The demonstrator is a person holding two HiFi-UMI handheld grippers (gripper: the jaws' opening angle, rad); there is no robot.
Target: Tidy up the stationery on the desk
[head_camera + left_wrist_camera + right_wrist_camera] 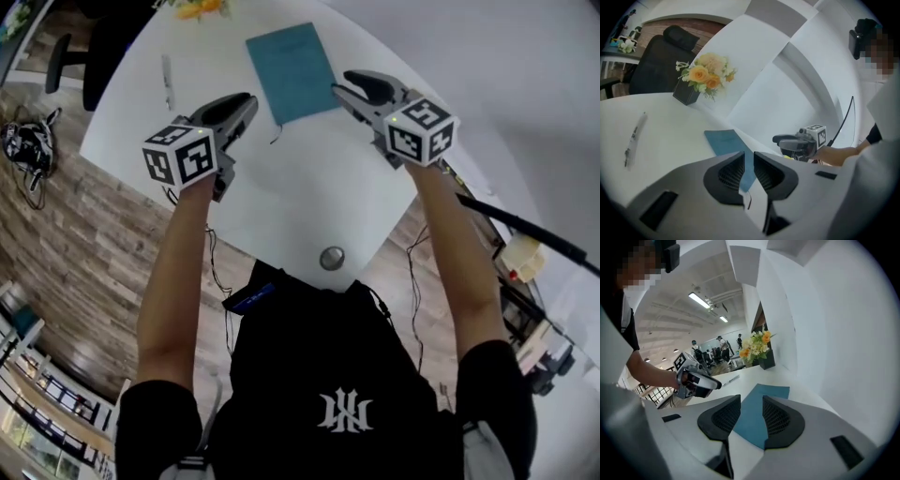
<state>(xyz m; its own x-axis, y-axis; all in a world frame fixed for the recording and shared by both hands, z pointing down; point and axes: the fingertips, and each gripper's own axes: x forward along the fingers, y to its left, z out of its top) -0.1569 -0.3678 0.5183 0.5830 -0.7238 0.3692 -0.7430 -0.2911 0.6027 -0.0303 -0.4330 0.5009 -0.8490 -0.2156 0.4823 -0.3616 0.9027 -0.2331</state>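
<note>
A teal notebook [292, 70] lies flat on the white desk [309, 187], far from me. A pen [167, 82] lies to its left. My left gripper [247, 99] hovers by the notebook's near left corner; its jaws stand a narrow gap apart with nothing between them. My right gripper [339, 88] is at the notebook's right edge, open and empty. In the left gripper view the gripper [749, 157] points over the notebook [725, 141], with the pen [633, 138] at the left. The right gripper view shows the gripper [751, 399] over the notebook [776, 391].
A black pot of orange and white flowers [200, 7] stands at the desk's far edge. A black office chair [661, 61] sits behind the desk. A round cable grommet [332, 258] is near my body. Cables hang off the desk's sides.
</note>
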